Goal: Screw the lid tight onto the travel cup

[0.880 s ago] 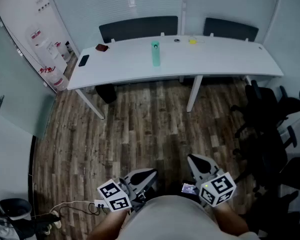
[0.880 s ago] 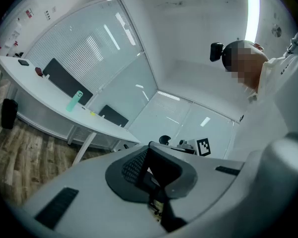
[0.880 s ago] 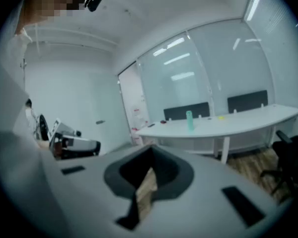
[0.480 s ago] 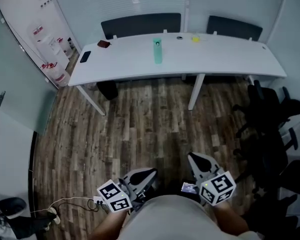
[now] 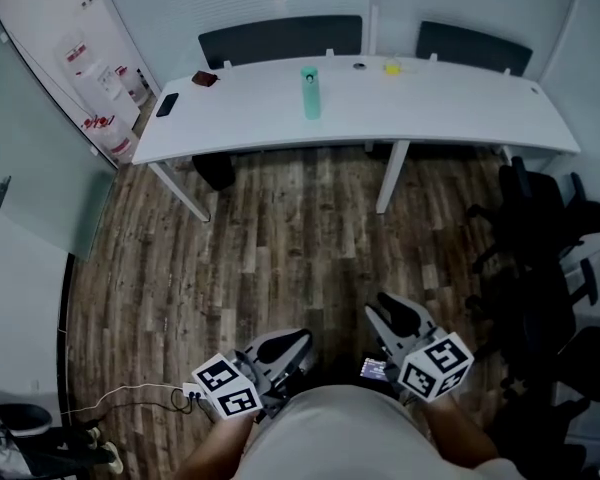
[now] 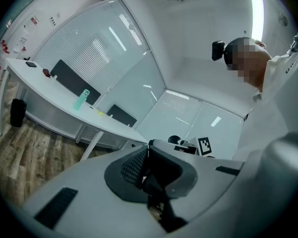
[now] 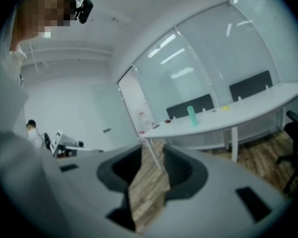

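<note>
Landmark: long white table (image 5: 450,118) across the far side of the room, on a wood floor (image 5: 280,248).

- Left of the table: white unit with red-capped bottles (image 5: 98,128) against the wall.
- Table's left end: black phone (image 5: 166,105) lying flat, with a small dark red thing (image 5: 204,78) just beyond it.
- Middle of the table: green travel cup (image 5: 310,93), upright and alone. Whether its lid is on is too small to tell.
- Right of the cup, at the table's back edge: small dark round thing (image 5: 359,66), then a yellow thing (image 5: 391,67). Both are too small to identify.
- Behind the table: two dark chair backs (image 5: 280,40).
- Right of the table: a cluster of black office chairs (image 5: 540,238).
- Near side, well apart from the table: both grippers, held close to the person's body.
- Left gripper (image 5: 300,341): jaws pressed together with nothing between them. It points roughly level toward the table.
- Right gripper (image 5: 385,311): jaws a little apart. Only bare floor shows through the narrow gap and nothing is held. It tips slightly down.
- Below the left gripper: a white cable (image 5: 130,398) on the floor.
</note>
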Available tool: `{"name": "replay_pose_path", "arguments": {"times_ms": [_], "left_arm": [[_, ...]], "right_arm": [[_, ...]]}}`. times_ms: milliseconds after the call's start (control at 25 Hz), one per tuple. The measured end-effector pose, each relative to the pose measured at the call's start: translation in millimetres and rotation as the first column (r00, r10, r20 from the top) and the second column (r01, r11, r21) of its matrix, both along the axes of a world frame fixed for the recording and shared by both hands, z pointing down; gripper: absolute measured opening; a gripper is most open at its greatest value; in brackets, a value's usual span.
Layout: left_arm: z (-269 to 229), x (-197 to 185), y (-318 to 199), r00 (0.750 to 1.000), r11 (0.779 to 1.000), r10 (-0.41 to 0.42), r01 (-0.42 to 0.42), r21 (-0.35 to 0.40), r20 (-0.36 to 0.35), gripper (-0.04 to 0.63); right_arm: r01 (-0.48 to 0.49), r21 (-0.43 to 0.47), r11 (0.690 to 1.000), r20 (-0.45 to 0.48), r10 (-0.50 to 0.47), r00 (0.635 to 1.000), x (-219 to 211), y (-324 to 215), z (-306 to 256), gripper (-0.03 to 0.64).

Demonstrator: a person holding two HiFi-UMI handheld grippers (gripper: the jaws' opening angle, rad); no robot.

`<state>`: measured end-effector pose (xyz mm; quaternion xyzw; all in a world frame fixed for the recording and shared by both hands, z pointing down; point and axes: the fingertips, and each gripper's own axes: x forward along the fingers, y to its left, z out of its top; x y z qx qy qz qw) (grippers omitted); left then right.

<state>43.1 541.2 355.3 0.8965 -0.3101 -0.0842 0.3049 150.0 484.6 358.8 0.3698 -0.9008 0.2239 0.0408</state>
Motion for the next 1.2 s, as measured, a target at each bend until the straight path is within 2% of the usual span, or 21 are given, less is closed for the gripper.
{"name": "replay_pose_path", "arguments": {"times_ms": [40,120,280,440,600,880,1200], "left_arm": [[1.0,4.3,-1.9,1.0,1.0,-0.003,0.003,-0.006,-0.002,0.018],[2.4,14.0,-5.9,1.0,1.0,-0.007,0.007,-0.01,-0.001,0.018],[3.1,25.6,-16.7,0.999,0.999,-0.033,0.033,-0.01,0.006,0.018],[3.9,18.4,-34.0,0.994,0.995,-0.103,0.103,-0.013,0.022,0.018],[8.1,8.9,-52.2,0.992,0.992,-0.121,0.121,-0.021,0.02,0.018],[14.7,-11.7,-112.8,0.996,0.997,-0.083,0.083,0.007,0.013,0.018],[11.1,-58.8,-203.1,1.0,1.0,-0.024,0.024,0.011,-0.017,0.021]], "right_arm": [[0.006,-0.008,1.0,0.013,-0.006,1.0,3.6,-2.7,1.3,0.151],[0.016,-0.011,1.0,0.021,-0.016,1.0,11.8,-8.0,3.2,0.168],[0.017,-0.002,1.0,-0.012,-0.017,1.0,25.8,-21.1,9.5,0.17],[0.017,-0.004,1.0,-0.016,-0.017,1.0,27.1,-35.1,14.5,0.17],[0.026,-0.019,0.999,-0.034,-0.027,0.999,17.8,-47.6,24.9,0.169],[0.002,-0.028,1.0,-0.072,-0.004,0.997,-5.4,-96.6,38.7,0.17],[-0.041,-0.033,0.999,-0.095,0.038,0.995,-53.5,-183.3,33.0,0.169]]}}
